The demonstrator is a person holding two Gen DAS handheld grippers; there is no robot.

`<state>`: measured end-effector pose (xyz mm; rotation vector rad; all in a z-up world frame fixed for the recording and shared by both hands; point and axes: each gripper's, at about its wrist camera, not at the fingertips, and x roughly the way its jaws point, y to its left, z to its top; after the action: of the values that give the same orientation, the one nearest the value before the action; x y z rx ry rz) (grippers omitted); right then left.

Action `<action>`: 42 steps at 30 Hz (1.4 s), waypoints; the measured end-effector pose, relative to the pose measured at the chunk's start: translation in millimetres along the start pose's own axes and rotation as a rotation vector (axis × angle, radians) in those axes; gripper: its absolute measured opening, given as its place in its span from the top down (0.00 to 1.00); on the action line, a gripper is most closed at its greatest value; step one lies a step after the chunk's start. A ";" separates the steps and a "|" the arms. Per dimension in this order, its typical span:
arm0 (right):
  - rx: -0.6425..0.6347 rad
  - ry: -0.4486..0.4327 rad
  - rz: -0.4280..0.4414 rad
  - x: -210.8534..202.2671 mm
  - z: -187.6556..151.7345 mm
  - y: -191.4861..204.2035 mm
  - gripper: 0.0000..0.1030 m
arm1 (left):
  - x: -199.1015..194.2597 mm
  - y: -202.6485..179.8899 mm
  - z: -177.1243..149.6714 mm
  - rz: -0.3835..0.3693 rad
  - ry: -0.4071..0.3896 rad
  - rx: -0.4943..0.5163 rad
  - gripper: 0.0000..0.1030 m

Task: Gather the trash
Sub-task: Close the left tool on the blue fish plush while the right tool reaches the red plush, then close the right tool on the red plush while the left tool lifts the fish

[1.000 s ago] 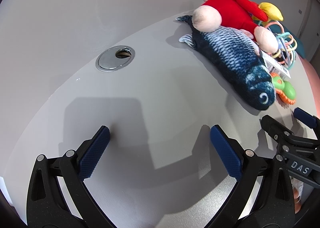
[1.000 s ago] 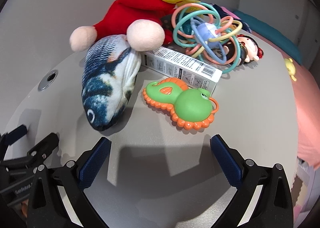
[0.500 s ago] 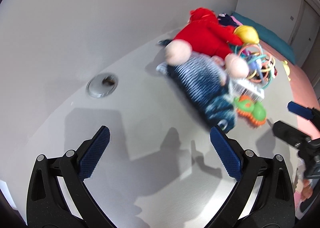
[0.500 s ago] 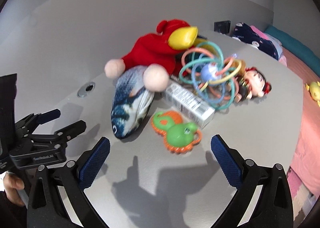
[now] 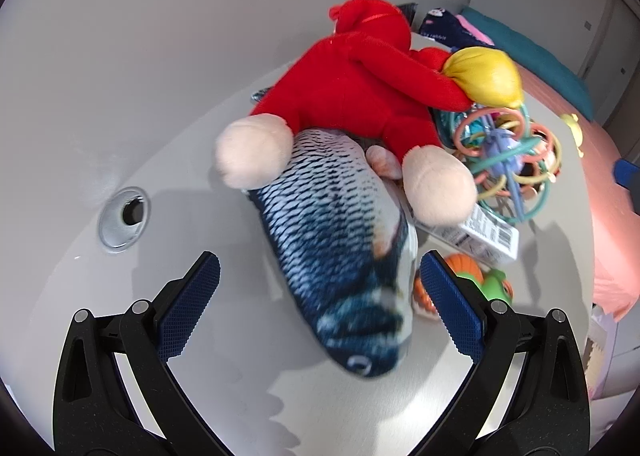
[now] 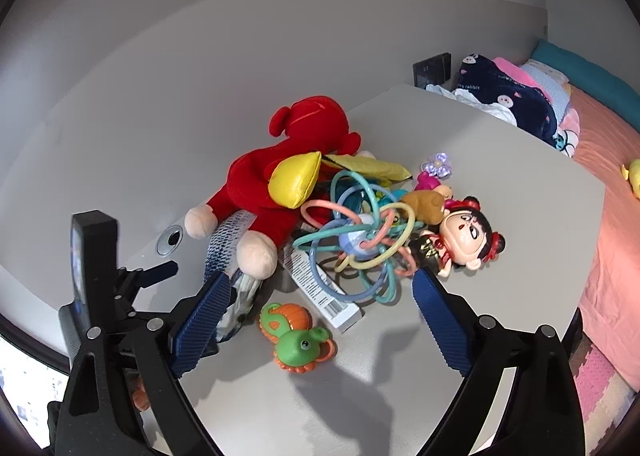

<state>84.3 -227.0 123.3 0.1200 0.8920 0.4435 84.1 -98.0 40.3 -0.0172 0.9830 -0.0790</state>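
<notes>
Right wrist: grey table (image 6: 520, 240) (bed (image 6: 612, 160) beside)

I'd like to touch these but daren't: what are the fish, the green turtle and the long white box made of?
Fish: soft stuffed fabric with printed scales; it sags like a cushion. Green turtle: looks like glossy moulded plastic or rubber, with highlights. White box: apparently thin printed cardboard, with sharp folded edges and a barcode.

Both grippers hang above the table, angled steeply down. The left gripper (image 5: 320, 308) has its blue pads spread wide, gripping nothing. The right gripper (image 6: 320, 320) is also wide, jaws closing a bit, nothing pinched between them. From the right wrist view, the left one sits at the near left.
</notes>
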 end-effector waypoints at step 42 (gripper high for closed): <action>-0.188 0.164 -0.001 107.0 107.0 99.5 0.82 | -27.3 37.0 12.2 -0.163 -0.146 -0.086 0.70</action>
<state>193.1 -83.4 140.9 -0.0905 1.0061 0.5401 81.3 -59.3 67.8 -0.1803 0.8376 -0.1824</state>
